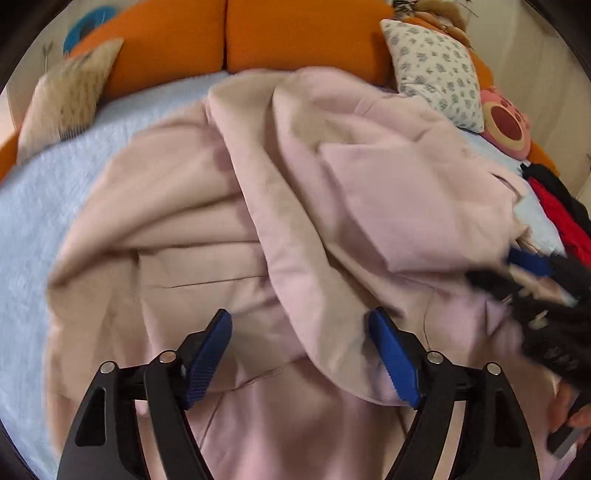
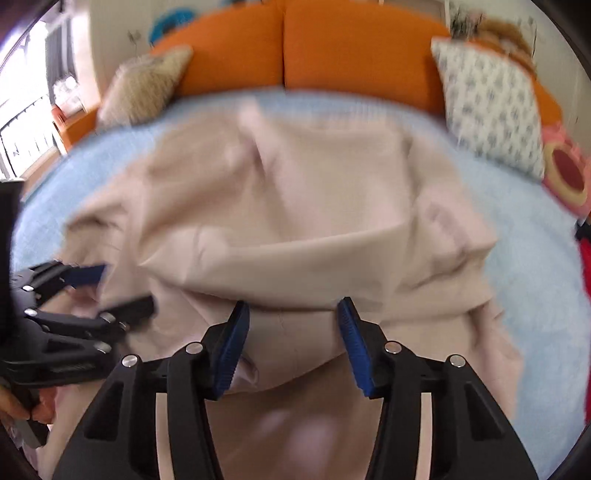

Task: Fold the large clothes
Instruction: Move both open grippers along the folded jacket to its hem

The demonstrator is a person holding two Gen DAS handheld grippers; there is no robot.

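Observation:
A large pale pink garment (image 1: pixel 295 206) lies rumpled in thick folds on a light blue bed cover (image 1: pixel 44 206). My left gripper (image 1: pixel 300 325) is open just above its near part, a fold of cloth between the blue pads but not pinched. My right gripper (image 2: pixel 293 314) is open over the same garment (image 2: pixel 280 221), fabric bulging between its fingers. The right gripper shows at the right edge of the left wrist view (image 1: pixel 517 273). The left gripper shows at the left edge of the right wrist view (image 2: pixel 110 291). Both views are motion-blurred.
An orange headboard (image 1: pixel 229 33) runs along the back. A beige pillow (image 1: pixel 66 96) lies at the left, a patterned white pillow (image 1: pixel 436 70) and a pink plush toy (image 1: pixel 506 122) at the right. Red and black clothes (image 1: pixel 561 210) lie at the far right.

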